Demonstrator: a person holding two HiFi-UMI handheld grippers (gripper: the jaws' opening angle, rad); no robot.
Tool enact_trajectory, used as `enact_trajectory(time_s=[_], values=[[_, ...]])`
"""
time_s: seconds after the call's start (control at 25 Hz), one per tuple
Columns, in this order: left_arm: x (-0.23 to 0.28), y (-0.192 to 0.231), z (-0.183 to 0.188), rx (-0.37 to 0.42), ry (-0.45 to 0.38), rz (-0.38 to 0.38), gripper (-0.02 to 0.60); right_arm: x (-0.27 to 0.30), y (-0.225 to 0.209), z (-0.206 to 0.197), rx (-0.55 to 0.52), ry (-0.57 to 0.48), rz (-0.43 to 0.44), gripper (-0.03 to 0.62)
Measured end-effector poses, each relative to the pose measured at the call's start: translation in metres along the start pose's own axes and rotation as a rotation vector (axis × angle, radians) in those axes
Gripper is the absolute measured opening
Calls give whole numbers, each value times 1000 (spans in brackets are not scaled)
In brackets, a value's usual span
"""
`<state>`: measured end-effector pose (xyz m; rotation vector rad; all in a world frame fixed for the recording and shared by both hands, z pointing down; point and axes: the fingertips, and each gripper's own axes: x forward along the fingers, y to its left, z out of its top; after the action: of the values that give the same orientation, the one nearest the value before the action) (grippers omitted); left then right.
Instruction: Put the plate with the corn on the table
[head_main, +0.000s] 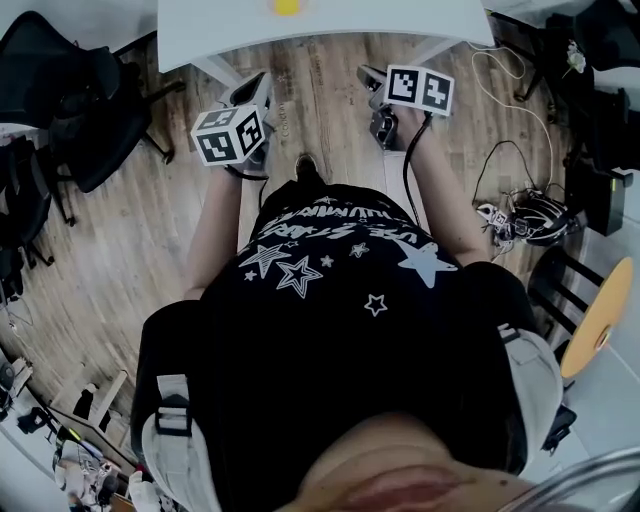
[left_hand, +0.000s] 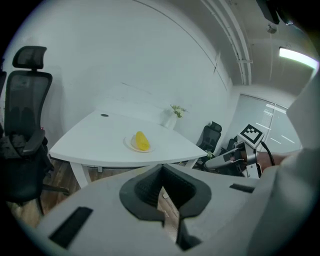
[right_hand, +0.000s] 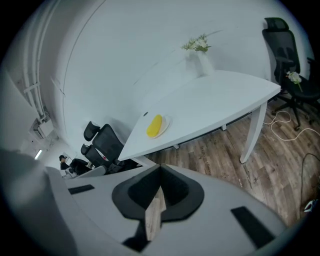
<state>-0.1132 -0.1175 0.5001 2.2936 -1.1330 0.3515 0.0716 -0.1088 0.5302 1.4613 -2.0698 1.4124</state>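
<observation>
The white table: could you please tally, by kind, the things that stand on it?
Corn cob: 1
Plate: 1
Vase of flowers: 1
Total: 3

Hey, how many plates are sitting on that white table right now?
1. The plate with the corn lies near the middle of the table, in front of the vase. Both gripper views show most of the tabletop; none seems hidden.
</observation>
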Motion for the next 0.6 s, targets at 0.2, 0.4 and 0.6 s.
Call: enact_trajectory(time_s=[0.2,0.4,0.6], values=[[-16,-34,-7,41,-9,7,5,-33,-3,-13,-9,-16,29,6],[-37,-67,-19,46,-26,19,5,-69,-8,-30,-28,-26,49,6],[-58,-90,-40,32,-30,32,5,-92,-3,-52,-49,-28,74,6]])
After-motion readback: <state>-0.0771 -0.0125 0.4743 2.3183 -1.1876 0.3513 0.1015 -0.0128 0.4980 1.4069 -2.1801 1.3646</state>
